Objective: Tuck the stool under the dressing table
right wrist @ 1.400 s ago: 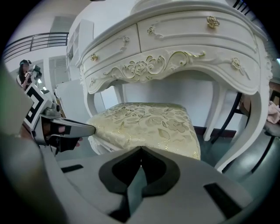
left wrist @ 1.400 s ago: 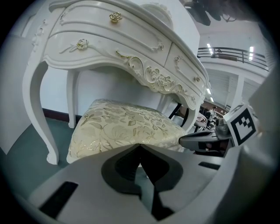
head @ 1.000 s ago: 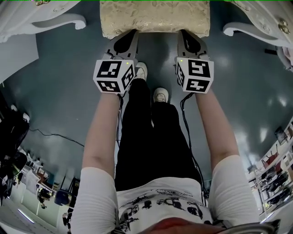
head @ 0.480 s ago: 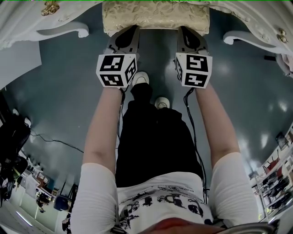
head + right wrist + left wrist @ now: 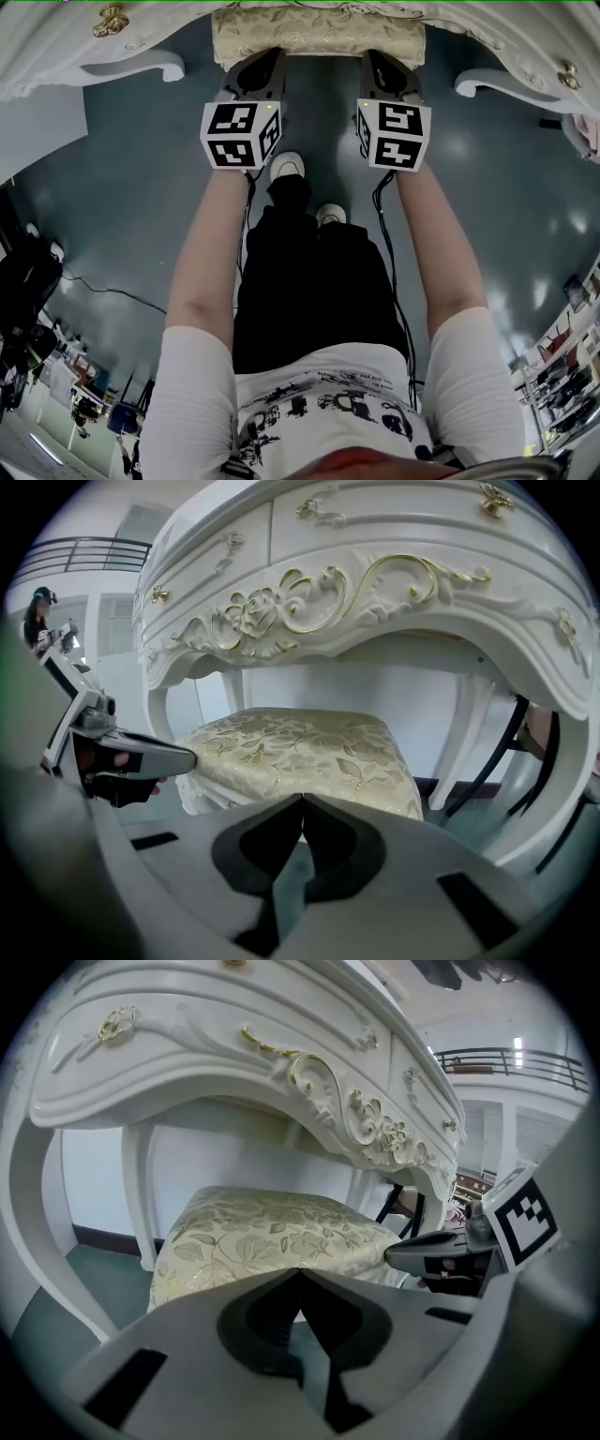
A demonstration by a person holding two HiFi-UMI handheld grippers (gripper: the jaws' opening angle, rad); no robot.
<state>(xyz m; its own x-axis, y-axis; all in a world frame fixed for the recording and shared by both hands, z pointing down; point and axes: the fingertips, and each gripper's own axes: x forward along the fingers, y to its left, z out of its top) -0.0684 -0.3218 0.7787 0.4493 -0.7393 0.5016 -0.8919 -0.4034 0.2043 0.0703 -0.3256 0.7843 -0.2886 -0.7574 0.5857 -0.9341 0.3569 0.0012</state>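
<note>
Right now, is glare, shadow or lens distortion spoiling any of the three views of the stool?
Head view: glare patches on the floor at right, edges bowed, stool evenly lit. Left gripper view: black round vignette, dressing table curved by the wide lens, stool pattern sharp. Right gripper view: same vignette, stool shaded under the dressing table yet legible.

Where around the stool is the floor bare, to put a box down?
Bare floor lies left of the stool, up to the dressing table's left leg, and right of it, up to the right leg. The stool's front edge is crowded: the left gripper and right gripper, both shut, are there, with the person's shoes behind them.
</note>
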